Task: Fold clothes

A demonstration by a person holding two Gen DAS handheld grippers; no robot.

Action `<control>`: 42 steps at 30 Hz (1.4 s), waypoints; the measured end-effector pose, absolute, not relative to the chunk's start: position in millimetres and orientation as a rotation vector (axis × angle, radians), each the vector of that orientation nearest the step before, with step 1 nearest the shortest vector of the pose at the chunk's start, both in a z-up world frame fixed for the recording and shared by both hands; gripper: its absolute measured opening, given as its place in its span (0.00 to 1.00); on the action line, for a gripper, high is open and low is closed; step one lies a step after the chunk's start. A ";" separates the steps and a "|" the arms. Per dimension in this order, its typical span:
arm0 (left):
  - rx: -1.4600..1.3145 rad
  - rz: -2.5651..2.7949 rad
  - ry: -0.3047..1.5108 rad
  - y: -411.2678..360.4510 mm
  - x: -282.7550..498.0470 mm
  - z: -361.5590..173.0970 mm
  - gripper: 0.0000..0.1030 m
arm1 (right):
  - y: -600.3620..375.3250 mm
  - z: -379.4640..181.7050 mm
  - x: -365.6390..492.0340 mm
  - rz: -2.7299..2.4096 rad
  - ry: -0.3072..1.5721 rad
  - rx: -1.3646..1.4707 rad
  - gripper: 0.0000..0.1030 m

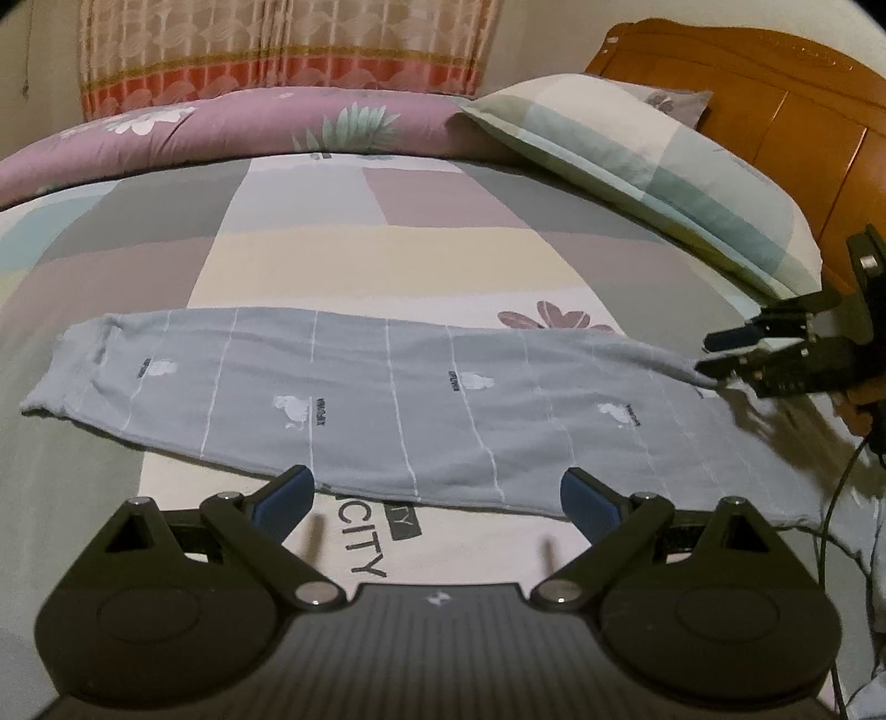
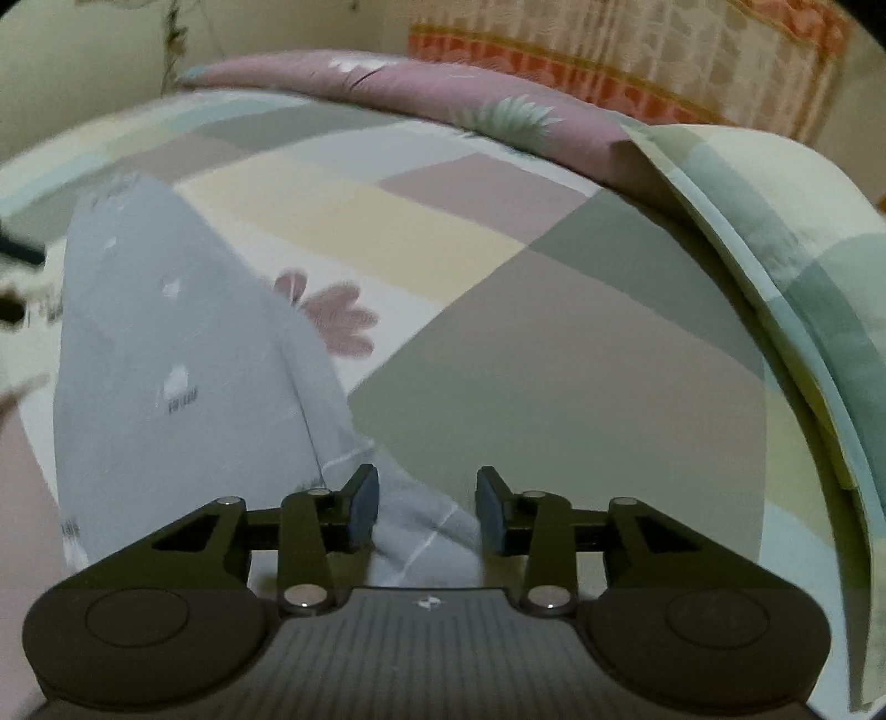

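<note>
The left claw (image 1: 437,498) gapes wide just over the near edge of the long grey striped cotton garment (image 1: 387,404), which lies flat on the patchwork-print bed (image 1: 332,249). Only the right wrist view shows the right claw (image 2: 427,512) half-open around a raised fold; the left view hides that gap.

Patchwork bedsheet (image 1: 443,255), mauve quilt (image 1: 232,133), checked pillow (image 1: 664,166), wooden headboard (image 1: 775,94), patterned curtain (image 1: 277,50)

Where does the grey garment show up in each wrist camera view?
Left wrist view: the grey garment stretches across the middle, left to right.
Right wrist view: it fills the left side, reaching between the tool's fingers.
Shared landmark: the pink flower print on the bedsheet, beside the garment.
</note>
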State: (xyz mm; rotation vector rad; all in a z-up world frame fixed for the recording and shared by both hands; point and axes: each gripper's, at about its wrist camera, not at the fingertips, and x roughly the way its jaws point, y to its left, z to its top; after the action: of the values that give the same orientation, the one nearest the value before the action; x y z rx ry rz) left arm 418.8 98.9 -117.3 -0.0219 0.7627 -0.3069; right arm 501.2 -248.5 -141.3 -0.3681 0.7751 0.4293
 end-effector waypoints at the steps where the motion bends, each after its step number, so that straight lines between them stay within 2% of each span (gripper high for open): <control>1: -0.020 -0.307 0.765 98.3 419.1 -117.8 0.93 | -248.1 -142.2 497.6 0.428 0.767 -0.388 0.42; 2: -0.019 -0.307 0.766 97.9 419.3 -118.2 0.93 | -246.3 -142.0 494.8 0.433 0.759 -0.407 0.42; 3: -0.019 -0.308 0.764 97.6 419.1 -118.1 0.93 | -244.4 -141.8 492.1 0.438 0.751 -0.426 0.32; 4: -0.019 -0.309 0.763 97.3 418.9 -118.0 0.93 | -244.7 -140.9 494.7 0.415 0.743 -0.421 0.14; 5: -0.018 -0.309 0.762 97.0 418.8 -118.1 0.93 | -245.1 -139.9 497.6 0.390 0.736 -0.414 0.03; 12: -0.027 -0.294 0.757 102.5 419.8 -116.3 0.93 | -252.1 -129.2 518.8 0.239 0.716 -0.322 0.05; 17: -0.048 -0.266 0.751 112.8 420.6 -115.4 0.93 | -224.5 -114.4 499.5 0.359 0.723 -0.285 0.17; 19: -0.055 -0.250 0.753 117.4 421.5 -115.8 0.93 | -207.4 -116.5 497.0 0.409 0.755 -0.275 0.25; 21: -0.081 -0.247 0.755 123.9 422.9 -116.1 0.93 | -189.8 -130.3 506.1 0.422 0.802 -0.255 0.26; 23: -0.110 -0.241 0.756 131.7 424.2 -116.2 0.93 | -176.8 -144.5 520.7 0.394 0.814 -0.219 0.31; 24: -0.121 -0.238 0.756 135.4 424.2 -116.4 0.93 | -172.0 -148.7 526.3 0.377 0.796 -0.196 0.36; 28: -0.171 -0.214 0.744 153.6 424.3 -116.4 0.93 | -163.4 -141.4 537.5 0.330 0.796 -0.077 0.42; 31: -0.224 -0.193 0.720 175.9 428.3 -112.1 0.93 | -154.9 -132.1 512.4 0.357 0.791 -0.080 0.46; 34: -0.235 -0.170 0.657 197.2 444.1 -104.1 0.93 | -155.4 -121.7 476.3 0.396 0.760 -0.072 0.56; 40: -0.215 -0.145 0.715 231.6 501.9 -144.2 0.91 | -179.9 -110.0 441.4 0.370 0.759 -0.009 0.57; 42: -0.129 -0.160 0.698 235.0 499.0 -147.0 0.86 | -192.2 -105.7 433.8 0.338 0.750 0.005 0.59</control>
State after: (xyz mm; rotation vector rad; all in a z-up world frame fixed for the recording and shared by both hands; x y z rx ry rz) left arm 499.0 235.0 -147.0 -0.1287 0.6978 -0.1599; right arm 433.8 -192.2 -105.7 0.0049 0.7496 0.3375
